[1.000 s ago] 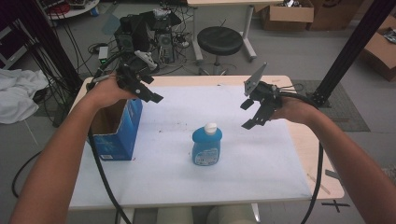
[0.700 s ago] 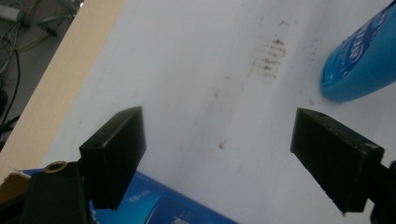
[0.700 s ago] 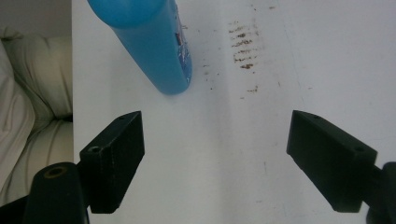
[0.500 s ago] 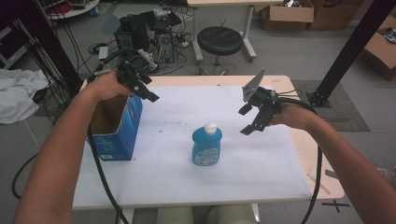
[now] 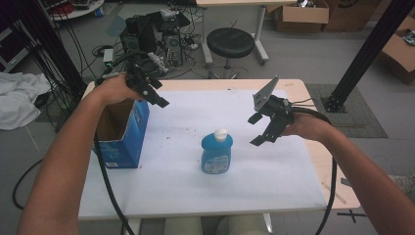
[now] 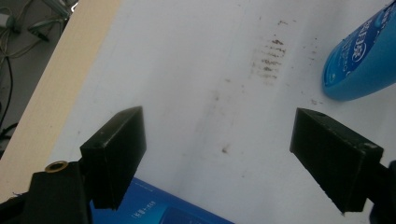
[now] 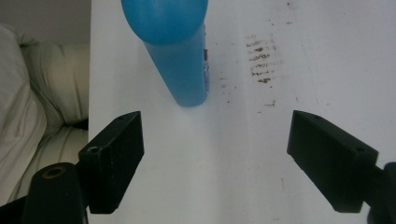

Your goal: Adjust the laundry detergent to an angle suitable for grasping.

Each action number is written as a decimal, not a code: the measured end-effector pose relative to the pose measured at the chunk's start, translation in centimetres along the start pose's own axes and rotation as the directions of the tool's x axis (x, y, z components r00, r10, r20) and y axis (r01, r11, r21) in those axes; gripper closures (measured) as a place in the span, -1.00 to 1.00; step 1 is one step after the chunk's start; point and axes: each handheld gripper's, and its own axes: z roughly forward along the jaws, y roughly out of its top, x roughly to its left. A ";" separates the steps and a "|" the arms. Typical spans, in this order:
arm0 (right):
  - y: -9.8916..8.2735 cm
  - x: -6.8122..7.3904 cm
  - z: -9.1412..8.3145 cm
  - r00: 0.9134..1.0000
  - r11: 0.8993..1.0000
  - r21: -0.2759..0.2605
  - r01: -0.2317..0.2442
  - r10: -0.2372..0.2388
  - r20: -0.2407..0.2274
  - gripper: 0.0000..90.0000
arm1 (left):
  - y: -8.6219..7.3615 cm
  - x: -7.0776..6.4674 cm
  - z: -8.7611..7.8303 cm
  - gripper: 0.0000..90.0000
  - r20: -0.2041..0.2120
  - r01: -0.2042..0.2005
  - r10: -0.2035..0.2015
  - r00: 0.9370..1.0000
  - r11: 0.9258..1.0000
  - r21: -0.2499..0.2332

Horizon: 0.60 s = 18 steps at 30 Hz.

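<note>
A blue bottle (image 5: 217, 152) with a white cap stands upright in the middle of the white table cover. My left gripper (image 5: 157, 94) hovers open over the near corner of an open blue carton (image 5: 121, 131) at the left. Its jaws have just been closing slightly, with nothing between them. In the left gripper view the gripper (image 6: 217, 123) looks down on stained cover, with the bottle (image 6: 362, 56) at the top right. My right gripper (image 5: 255, 130) hangs open to the right of the bottle, apart from it. In the right gripper view the gripper (image 7: 215, 123) is empty, with the bottle (image 7: 177, 51) ahead.
The table (image 5: 320, 161) shows a bare wooden strip along its right and far edges. The carton's blue edge (image 6: 159, 210) lies under the left jaws. Beyond the table stand a black stool (image 5: 230, 43), a tangle of cables and equipment, and a black post (image 5: 367, 54).
Both hands have barely shifted. The bottle and the carton stand where they were.
</note>
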 end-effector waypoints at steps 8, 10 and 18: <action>-0.1 0.2 0.5 1.000 1.000 -0.008 0.001 -0.001 -0.012 -0.58 | 0.1 0.0 0.0 -0.58 -0.002 -0.006 0.006 1.000 1.000 -0.004; -0.2 0.2 0.4 1.000 1.000 -0.010 0.001 -0.001 -0.013 -0.58 | 0.2 0.0 0.0 -0.58 -0.006 -0.006 0.006 1.000 1.000 -0.007; -0.5 0.0 0.1 1.000 1.000 -0.011 -0.011 0.011 -0.013 -0.58 | 0.2 0.0 -0.1 -0.58 -0.005 -0.007 0.006 1.000 1.000 -0.015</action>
